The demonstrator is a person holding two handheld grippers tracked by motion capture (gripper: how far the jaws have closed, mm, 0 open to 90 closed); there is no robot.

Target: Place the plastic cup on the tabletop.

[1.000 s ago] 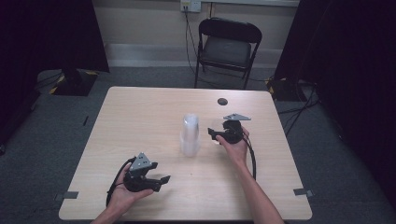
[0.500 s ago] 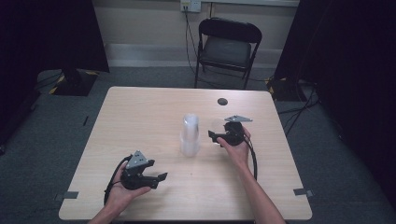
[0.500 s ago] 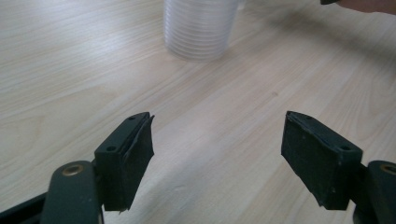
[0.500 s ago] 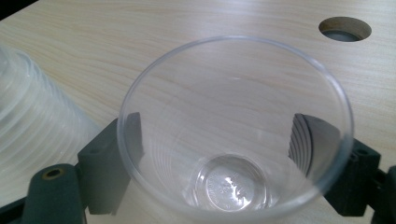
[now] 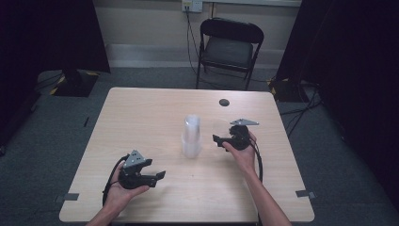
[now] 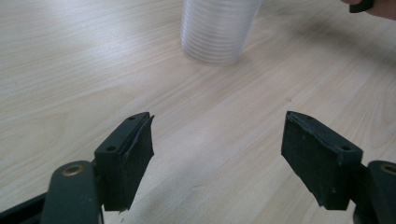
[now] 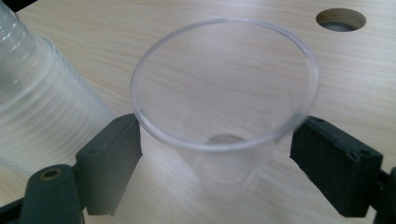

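A tall stack of clear plastic cups (image 5: 191, 136) stands upside-down-ribbed at the middle of the wooden table (image 5: 141, 113). Just to its right a single clear cup (image 5: 219, 127) stands upright on the table. My right gripper (image 5: 218, 135) is open around it: in the right gripper view the cup (image 7: 224, 116) sits between the spread jaws of that gripper (image 7: 219, 140), with the stack (image 7: 37, 107) at the left. My left gripper (image 5: 155, 169) rests open near the front left, holding nothing. Seen from the left gripper (image 6: 217, 126), the stack (image 6: 219, 28) is ahead.
A round cable hole (image 5: 224, 102) lies in the table behind the right gripper, also in the right gripper view (image 7: 341, 19). A black folding chair (image 5: 230, 47) stands beyond the far edge. Dark curtains flank the room.
The right gripper has shifted slightly to the right. The left hand has settled a little closer to the front edge. The stack has not moved.
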